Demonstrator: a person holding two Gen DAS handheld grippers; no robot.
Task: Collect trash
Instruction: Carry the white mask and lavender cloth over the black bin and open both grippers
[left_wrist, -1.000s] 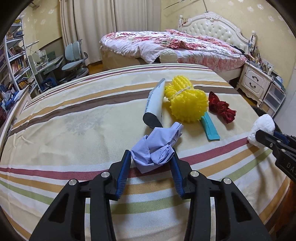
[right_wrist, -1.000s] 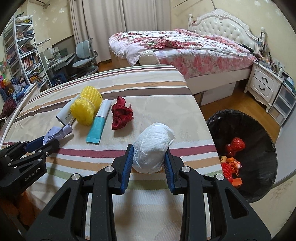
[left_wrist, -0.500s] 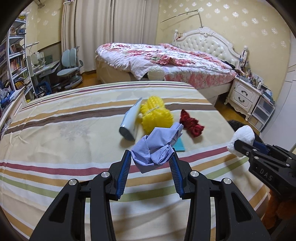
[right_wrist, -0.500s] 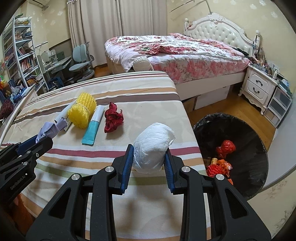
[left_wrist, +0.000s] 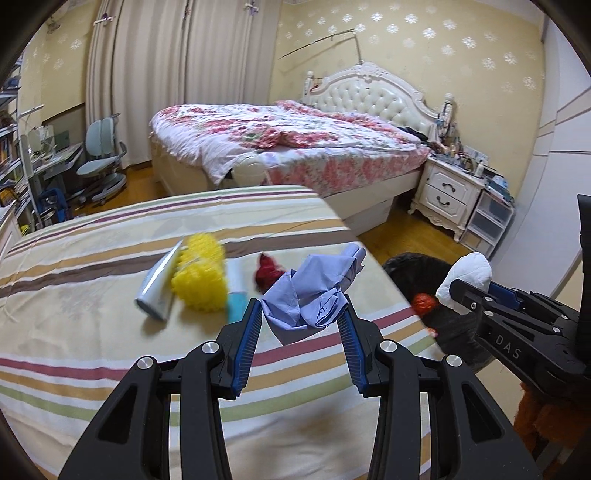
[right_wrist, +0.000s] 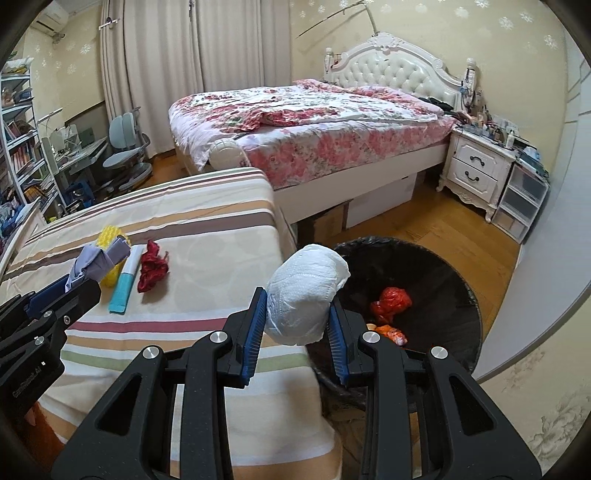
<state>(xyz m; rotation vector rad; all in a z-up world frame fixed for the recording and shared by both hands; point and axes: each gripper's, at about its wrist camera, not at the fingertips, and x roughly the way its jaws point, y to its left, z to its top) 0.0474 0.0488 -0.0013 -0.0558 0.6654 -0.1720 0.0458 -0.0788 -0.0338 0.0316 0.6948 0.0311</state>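
Blue-padded and black-framed, the left gripper (left_wrist: 301, 314) was clamped on a crumpled pale lavender-blue cloth wad (left_wrist: 314, 291), its jaws only partly apart with the pads pressing the bundle from both sides. The wad hung clear above the striped bedspread (left_wrist: 110, 362), near that cover's right-hand edge. The right gripper (right_wrist: 297, 314), of the same build, was closed on a crumpled white tissue ball (right_wrist: 304, 295), its jaws a little narrower, and the ball sat over the rim of the round black-lined trash bin (right_wrist: 450, 295) on the wooden floor. Red and orange scraps (right_wrist: 389, 304) lay at the bottom of that bin.

On the bedspread lay a yellow knobbly sponge roll (left_wrist: 201, 277), blurred in the left wrist view, touching a grey-white tube (left_wrist: 159, 286) on one side and just beside a white and teal tube (right_wrist: 125, 282) on the other. A crumpled dark red cloth scrap (right_wrist: 151, 267) lay beside the teal tube. Beyond stood a floral-quilted bed with a white tufted headboard (right_wrist: 391, 79), and a white nightstand (right_wrist: 476, 171).
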